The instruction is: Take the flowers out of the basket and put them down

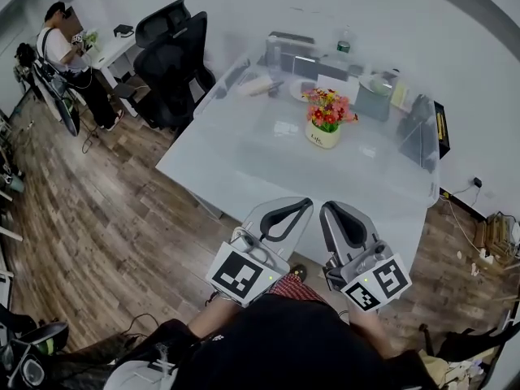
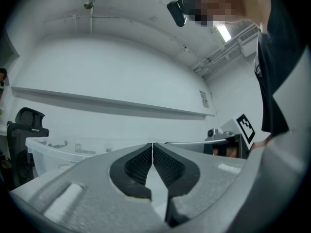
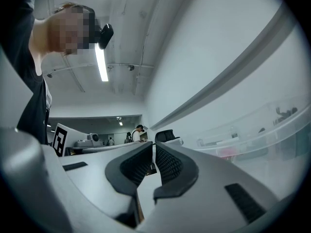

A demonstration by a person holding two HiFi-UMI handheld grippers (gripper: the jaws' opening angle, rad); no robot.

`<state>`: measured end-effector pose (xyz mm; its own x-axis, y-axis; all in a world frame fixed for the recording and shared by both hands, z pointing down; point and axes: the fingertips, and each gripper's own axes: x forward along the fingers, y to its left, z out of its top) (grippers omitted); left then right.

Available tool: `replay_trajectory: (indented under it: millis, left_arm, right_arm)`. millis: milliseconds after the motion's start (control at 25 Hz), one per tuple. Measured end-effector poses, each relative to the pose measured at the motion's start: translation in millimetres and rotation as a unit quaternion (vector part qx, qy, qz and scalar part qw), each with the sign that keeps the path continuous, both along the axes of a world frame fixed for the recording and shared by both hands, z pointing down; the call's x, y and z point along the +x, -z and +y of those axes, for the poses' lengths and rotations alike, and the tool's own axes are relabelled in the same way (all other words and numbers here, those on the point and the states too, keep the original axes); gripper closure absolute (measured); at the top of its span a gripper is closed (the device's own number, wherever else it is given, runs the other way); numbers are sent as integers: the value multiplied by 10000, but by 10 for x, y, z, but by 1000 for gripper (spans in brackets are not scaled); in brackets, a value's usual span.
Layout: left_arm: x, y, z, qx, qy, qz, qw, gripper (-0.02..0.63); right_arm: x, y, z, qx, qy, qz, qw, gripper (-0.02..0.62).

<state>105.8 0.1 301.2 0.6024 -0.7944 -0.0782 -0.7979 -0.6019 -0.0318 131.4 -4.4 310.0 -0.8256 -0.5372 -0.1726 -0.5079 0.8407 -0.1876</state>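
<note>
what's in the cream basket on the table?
Flowers, red and orange with green leaves, rise from the basket. Their stems and the basket's inside are covered by the blooms.

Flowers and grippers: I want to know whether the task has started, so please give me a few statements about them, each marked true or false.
1. The flowers sit in the basket on the white table. True.
2. The left gripper holds a flower stem. False: its jaws are shut with nothing between them.
3. The right gripper is shut and empty. True.
4. The basket touches the grippers at the table's near edge. False: it stands further in on the table, apart from both grippers.
5. Black office chairs stand by the table's far left side. True.
</note>
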Motion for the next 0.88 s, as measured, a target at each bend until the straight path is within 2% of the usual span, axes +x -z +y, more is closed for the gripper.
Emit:
replay_trajectory:
  millis: [280, 880]
  left_arm:
    - [41, 14, -234, 12, -144, -73, 9999, 601]
    - [116, 85, -674, -34, -399, -96, 9992, 601]
  right_arm:
    - [31, -8, -239, -13, -149, -1, 9999, 583]
    - [30, 170, -601, 23, -78, -225, 9997, 583]
